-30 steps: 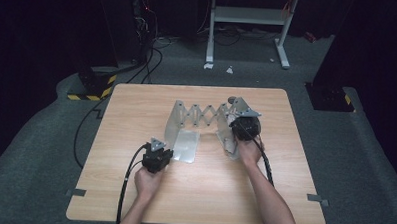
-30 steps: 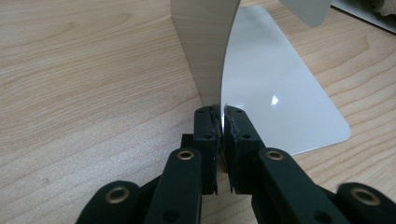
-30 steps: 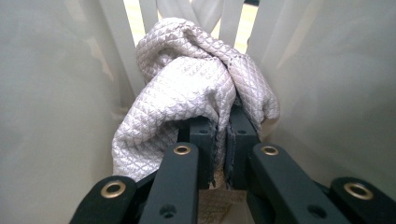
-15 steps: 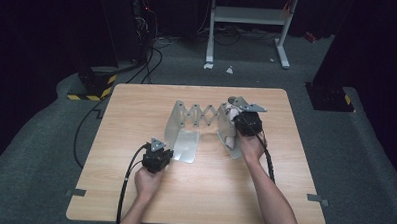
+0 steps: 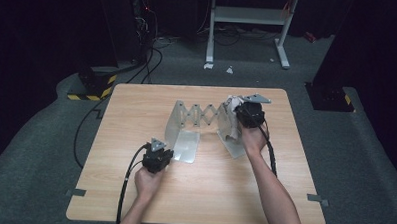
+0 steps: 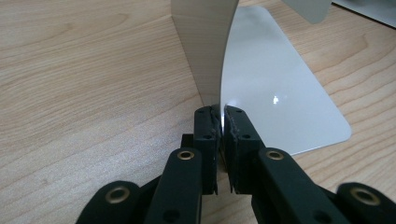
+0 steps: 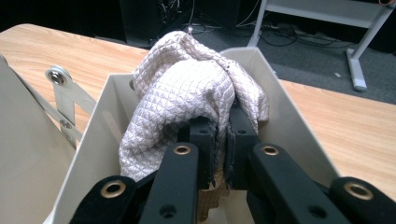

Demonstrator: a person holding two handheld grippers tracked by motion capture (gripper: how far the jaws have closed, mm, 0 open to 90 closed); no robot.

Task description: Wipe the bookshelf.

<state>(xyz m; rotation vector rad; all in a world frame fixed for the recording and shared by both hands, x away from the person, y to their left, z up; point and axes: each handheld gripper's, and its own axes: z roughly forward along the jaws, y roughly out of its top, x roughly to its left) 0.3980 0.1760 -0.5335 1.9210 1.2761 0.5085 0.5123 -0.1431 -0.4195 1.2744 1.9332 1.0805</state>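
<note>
A pale metal folding rack stands mid-table: a left end plate (image 5: 184, 141) and a right end plate (image 5: 231, 143) joined by a scissor lattice (image 5: 201, 113). My left gripper (image 5: 166, 152) is shut on the lower edge of the left plate's upright wall (image 6: 205, 42), beside its flat foot (image 6: 275, 93); the jaws (image 6: 222, 116) pinch the thin sheet. My right gripper (image 5: 238, 112) is shut on a white quilted cloth (image 5: 231, 103) at the top of the right end plate. In the right gripper view the cloth (image 7: 187, 88) bunches over the jaws (image 7: 223, 128) inside the plate's walls (image 7: 285, 116).
The wooden table (image 5: 136, 115) has bare room on its left and along its front. Black cables (image 5: 126, 189) trail from both grippers toward the person. Beyond the table stand a metal frame (image 5: 250, 16) and a yellow-black striped block (image 5: 90, 88) on the floor.
My right gripper has risen with the white cloth in it, toward the top of the right end plate. The left gripper has kept still on the left plate.
</note>
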